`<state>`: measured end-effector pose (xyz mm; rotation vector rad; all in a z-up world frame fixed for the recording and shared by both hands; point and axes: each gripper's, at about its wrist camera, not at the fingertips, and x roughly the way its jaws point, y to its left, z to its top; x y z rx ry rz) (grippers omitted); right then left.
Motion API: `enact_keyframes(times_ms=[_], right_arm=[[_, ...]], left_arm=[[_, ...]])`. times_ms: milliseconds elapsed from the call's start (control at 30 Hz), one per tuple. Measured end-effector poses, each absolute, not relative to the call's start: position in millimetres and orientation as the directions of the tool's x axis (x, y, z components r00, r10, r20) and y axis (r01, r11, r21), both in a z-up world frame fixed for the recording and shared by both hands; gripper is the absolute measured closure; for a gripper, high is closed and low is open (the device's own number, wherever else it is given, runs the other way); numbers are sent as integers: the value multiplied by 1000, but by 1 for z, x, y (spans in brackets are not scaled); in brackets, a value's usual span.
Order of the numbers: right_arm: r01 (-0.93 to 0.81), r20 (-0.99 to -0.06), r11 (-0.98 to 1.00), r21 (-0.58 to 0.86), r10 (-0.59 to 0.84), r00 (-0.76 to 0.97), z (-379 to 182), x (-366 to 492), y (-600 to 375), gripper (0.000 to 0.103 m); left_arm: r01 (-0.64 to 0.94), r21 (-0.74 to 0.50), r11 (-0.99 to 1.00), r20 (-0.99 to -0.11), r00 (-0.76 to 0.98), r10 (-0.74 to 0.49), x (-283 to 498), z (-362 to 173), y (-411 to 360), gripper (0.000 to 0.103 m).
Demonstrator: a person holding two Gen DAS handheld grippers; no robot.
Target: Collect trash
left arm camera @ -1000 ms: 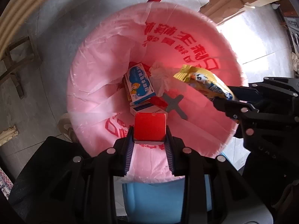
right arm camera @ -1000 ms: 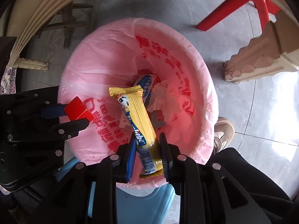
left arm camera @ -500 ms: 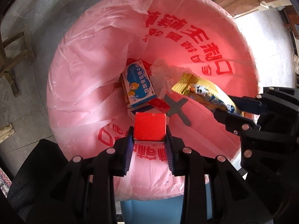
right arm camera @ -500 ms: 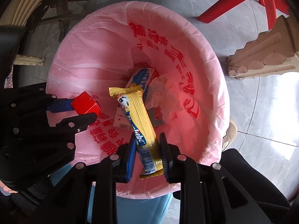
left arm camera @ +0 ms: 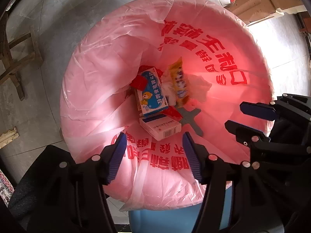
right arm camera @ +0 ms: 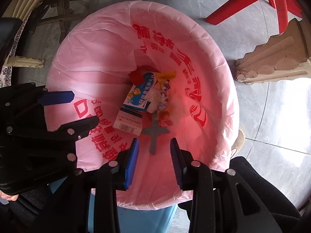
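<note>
A blue bin lined with a pink bag [left arm camera: 101, 89] [right arm camera: 81, 71] fills both views. At its bottom lie a blue-and-white box [left arm camera: 152, 93] [right arm camera: 139, 93], a white box with a barcode [left arm camera: 160, 127] [right arm camera: 127, 123], a red block [left arm camera: 139, 82] [right arm camera: 135, 75], a yellow snack wrapper [left arm camera: 178, 81] [right arm camera: 165, 77] and white tissue [left arm camera: 168, 92] [right arm camera: 153, 99]. My left gripper [left arm camera: 153, 142] [right arm camera: 77, 108] is open and empty above the near rim. My right gripper [right arm camera: 154, 147] [left arm camera: 236, 114] is open and empty above the rim.
A red plastic stool [right arm camera: 262, 2] and a carved beige furniture foot [right arm camera: 272, 58] stand on the grey tiled floor beyond the bin. A wooden frame [left arm camera: 13, 58] lies at the left. A shoe [right arm camera: 238, 143] shows by the bin's right side.
Both grippers have opened. The red block has dropped from the left gripper and the yellow wrapper from the right gripper into the bin.
</note>
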<state>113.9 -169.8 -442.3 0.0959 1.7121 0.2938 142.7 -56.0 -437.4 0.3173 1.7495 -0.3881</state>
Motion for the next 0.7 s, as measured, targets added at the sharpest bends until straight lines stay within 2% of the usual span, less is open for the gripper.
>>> enact_keyframes(times_ms=[433, 700], right_arm=[[-91, -977, 977, 193, 183, -107, -414, 110, -183, 68], [-40, -991, 993, 108, 111, 79, -346, 99, -206, 68]], left_arm=[[429, -40, 903, -988, -153, 29, 135, -412, -64, 38], [405, 12, 914, -999, 40, -5, 112, -339, -81, 36]])
